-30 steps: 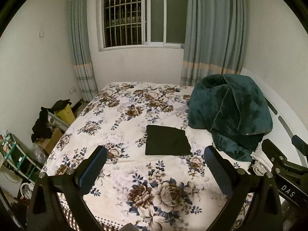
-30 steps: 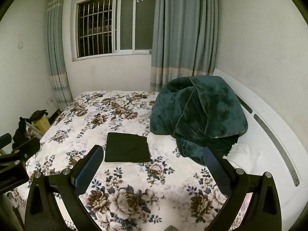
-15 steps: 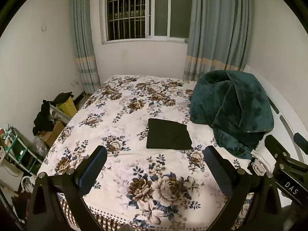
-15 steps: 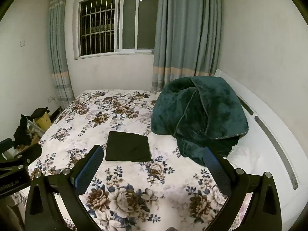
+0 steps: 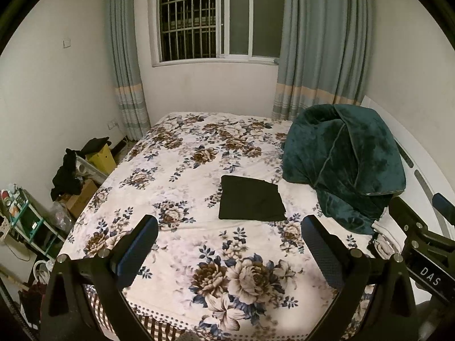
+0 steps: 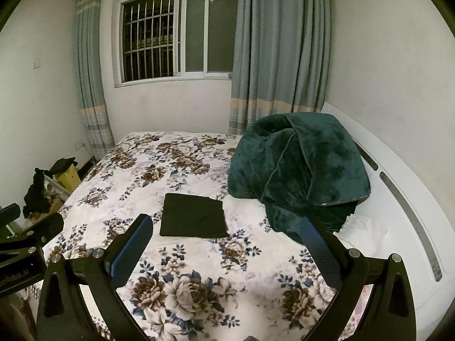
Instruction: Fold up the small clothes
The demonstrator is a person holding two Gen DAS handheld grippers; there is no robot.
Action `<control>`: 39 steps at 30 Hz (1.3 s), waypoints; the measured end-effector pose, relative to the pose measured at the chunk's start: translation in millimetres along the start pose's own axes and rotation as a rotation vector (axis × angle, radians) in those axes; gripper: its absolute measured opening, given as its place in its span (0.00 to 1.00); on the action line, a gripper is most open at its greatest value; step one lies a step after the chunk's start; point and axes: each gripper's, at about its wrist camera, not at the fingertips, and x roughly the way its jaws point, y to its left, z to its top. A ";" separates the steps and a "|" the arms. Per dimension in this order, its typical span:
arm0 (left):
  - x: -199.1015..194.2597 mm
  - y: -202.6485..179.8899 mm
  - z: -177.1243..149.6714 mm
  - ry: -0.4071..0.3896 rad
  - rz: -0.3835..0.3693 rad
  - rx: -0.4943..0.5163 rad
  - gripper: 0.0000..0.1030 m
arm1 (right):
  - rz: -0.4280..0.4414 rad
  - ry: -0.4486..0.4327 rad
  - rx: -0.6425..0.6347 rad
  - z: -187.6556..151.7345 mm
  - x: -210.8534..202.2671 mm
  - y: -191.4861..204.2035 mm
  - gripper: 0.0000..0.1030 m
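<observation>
Black garment (image 5: 251, 199) lies folded on bed, well beyond both spread, empty tools.

I see lots of open bed (image 5: 176, 187) in front of my tongs. The big green blanket (image 5: 341, 164) blocks the right side. Boxes and clothes (image 5: 76, 176), I think, crowd the floor on the left.

A floral bedsheet (image 5: 176, 187) covers the bed, and a dark green plush blanket (image 5: 341, 159) sits heaped on its right side against the white headboard (image 6: 398, 199). A white pillow (image 6: 361, 230) shows beside the heap. Blue-grey curtains (image 5: 321, 45) flank a barred window (image 5: 216, 17). On the floor at left stand a yellow box (image 5: 101, 157), a cardboard box (image 5: 82, 196) with dark clothing (image 5: 66, 176) draped nearby, and a small green rack (image 5: 25, 218).
</observation>
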 end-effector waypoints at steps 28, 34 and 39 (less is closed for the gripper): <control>-5.9 2.3 0.3 -0.004 -0.002 0.001 1.00 | 0.014 -0.001 -0.007 1.9 4.0 5.6 1.00; -5.3 1.6 -1.3 -0.005 0.000 0.001 1.00 | 0.017 0.006 -0.007 1.2 5.2 6.8 1.00; -4.1 2.8 3.7 -0.007 0.001 0.003 1.00 | 0.020 0.007 -0.007 1.5 5.0 9.2 1.00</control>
